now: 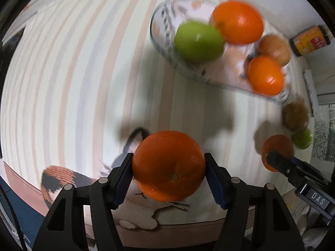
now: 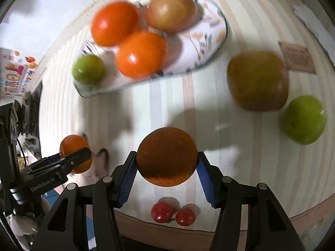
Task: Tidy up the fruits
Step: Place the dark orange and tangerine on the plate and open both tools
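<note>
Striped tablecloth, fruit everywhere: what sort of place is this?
Probably a home dining table: a patterned plate of fruit, a striped tablecloth, a jar at the edge, and small tomatoes.

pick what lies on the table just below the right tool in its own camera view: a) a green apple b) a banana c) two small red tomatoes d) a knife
c, two small red tomatoes sit side by side near the table edge, under the orange held in the right tool.

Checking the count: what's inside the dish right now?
The dish holds two orange fruits, a green fruit and a brown one. Anything beneath them is hidden.
</note>
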`<state>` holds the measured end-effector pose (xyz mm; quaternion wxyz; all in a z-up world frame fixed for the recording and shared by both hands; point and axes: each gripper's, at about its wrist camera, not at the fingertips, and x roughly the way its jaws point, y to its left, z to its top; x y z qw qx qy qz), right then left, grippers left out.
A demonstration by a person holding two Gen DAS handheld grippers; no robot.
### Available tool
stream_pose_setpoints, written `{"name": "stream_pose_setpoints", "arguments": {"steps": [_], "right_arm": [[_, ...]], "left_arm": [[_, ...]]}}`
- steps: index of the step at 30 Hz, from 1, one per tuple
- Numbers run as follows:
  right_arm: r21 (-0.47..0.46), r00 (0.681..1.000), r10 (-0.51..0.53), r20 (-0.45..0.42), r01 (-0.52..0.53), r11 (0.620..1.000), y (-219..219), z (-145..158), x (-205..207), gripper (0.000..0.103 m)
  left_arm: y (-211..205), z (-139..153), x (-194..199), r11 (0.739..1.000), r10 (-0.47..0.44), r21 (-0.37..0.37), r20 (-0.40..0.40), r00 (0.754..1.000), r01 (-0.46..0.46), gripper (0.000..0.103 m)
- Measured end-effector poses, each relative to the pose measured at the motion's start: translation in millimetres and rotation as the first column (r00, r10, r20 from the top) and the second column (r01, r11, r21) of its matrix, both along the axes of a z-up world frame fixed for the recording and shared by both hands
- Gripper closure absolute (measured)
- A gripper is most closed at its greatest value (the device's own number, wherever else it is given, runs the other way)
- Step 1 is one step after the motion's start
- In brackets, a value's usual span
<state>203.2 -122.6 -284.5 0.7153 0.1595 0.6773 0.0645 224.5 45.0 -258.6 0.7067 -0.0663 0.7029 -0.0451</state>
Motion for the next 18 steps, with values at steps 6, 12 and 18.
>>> {"name": "stream_pose_setpoints", "arguments": {"steps": [6,12,18], "right_arm": [[0.024,0.993,-0.044,0.109,0.042,0.999,-15.5,49.1,31.0,0.044],[-0.006,0.99,-0.097,0.106,0.099,0.995,-37.5,49.3,76.2,0.044],[-0.012,0.992,-0.122,0.041,0.123,0.992,-47.5,29.9,103.7,0.044]], "left_arm": [[4.1,65.3,56.5,0.997,0.007,-0.078,0.113,0.994,0.001,0.04],[17.2,86.5,134.1,0.999,-0.005,-0.035,0.15,0.989,0.011,0.04],[19.9,44.5,184.7,1.0,-0.021,-0.002,0.045,0.999,0.021,0.04]]}}
